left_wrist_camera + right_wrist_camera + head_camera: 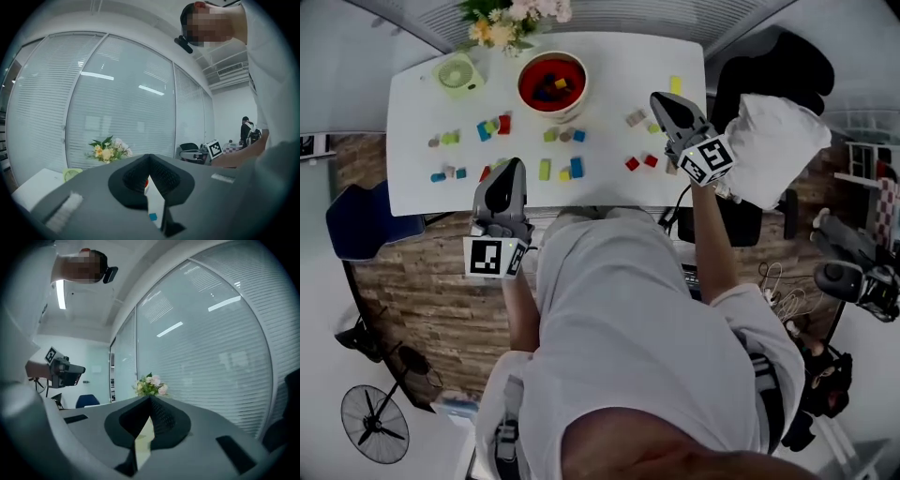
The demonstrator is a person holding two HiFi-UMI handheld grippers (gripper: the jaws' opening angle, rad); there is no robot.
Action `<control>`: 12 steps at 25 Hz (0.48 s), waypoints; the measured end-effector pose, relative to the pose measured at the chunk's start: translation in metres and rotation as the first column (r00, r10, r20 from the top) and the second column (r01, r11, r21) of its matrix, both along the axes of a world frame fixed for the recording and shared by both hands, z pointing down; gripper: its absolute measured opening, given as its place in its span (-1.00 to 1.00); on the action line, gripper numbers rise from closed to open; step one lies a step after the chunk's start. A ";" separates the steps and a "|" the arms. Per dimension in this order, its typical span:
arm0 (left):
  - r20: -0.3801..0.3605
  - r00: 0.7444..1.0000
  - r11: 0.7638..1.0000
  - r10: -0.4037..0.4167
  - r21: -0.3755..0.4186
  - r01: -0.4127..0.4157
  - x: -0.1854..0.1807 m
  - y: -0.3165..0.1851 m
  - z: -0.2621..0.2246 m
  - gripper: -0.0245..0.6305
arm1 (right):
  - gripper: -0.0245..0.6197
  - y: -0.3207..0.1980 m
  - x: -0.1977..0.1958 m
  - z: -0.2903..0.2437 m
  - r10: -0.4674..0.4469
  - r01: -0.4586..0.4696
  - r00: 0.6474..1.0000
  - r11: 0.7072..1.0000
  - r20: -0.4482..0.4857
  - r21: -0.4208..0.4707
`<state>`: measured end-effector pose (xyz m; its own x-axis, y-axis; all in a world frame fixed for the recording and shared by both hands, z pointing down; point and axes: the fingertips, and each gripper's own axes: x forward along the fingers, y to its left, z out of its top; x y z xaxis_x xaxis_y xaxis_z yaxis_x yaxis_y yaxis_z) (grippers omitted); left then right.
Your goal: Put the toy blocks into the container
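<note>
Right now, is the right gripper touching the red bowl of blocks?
Apart. The head view shows bare white table between the right gripper and the red bowl.

A white bench [619,80] stands on a wood-plank floor [422,272]. At its far edge sit a bunch of flowers [511,21] and a small green fan [457,75]. A blue chair [366,223] stands just left of the bench, and a black pedestal fan [375,424] stands nearer.
</note>
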<state>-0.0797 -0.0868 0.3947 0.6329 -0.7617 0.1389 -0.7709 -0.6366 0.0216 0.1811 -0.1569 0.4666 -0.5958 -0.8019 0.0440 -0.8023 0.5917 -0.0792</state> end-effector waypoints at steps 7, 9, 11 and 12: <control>0.046 0.994 0.995 0.099 0.005 -0.099 0.042 -0.014 0.005 -0.93 | -0.92 0.037 0.071 0.014 0.180 -0.180 0.983 0.984 -0.046 0.004; 0.050 0.991 0.992 0.123 0.005 -0.123 0.051 -0.016 0.006 -0.93 | -0.92 0.029 0.085 0.030 0.217 -0.222 0.971 0.974 -0.100 -0.037; 0.051 0.989 0.990 0.138 0.008 -0.139 0.058 -0.017 0.005 -0.93 | -0.90 0.016 0.096 0.055 0.221 -0.244 0.958 0.964 -0.184 -0.109; 0.051 0.989 0.990 0.141 0.010 -0.141 0.060 -0.018 0.004 -0.93 | -0.73 0.009 0.100 0.071 0.207 -0.247 0.951 0.955 -0.229 -0.162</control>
<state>-0.0198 -0.1043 0.3983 0.7267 -0.6673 0.1631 -0.6732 -0.7390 -0.0240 0.2813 -0.1479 0.5380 -0.3607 -0.8799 0.3092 -0.9237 0.3829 0.0119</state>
